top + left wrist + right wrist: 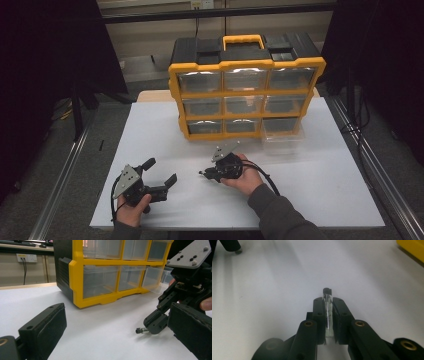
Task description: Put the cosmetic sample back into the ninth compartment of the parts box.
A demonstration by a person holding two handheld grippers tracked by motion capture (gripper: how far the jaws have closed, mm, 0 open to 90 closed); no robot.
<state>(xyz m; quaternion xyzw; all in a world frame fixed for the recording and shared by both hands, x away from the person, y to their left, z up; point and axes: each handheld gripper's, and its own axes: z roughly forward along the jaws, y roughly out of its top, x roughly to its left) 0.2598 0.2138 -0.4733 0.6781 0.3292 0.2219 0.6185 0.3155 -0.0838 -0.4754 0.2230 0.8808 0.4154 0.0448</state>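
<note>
White counter (320, 190) surface carries a yellow-and-black plastic drawer cabinet (245, 85) with clear drawers at its far middle in the high view; its bottom right clear drawer (282, 134) is pulled out. Nearer the person, the left gripper (162, 171) sits low at the left with its jaws spread wide and nothing between them. The right gripper (203, 174) lies just in front of the cabinet, pointing left, well apart from the left one.

Along the left gripper view, two black padded jaws stand far apart at the bottom corners. Beyond them the right gripper (147, 328) reaches down to the counter, a small clear glass vial with a black cap (140, 330) poking from its tip, close above the surface.

From the right gripper view, the jaws are pressed together on the vial (328, 315), which lies lengthwise between them, its black cap sticking out past the tips over the white counter (274, 285).
</note>
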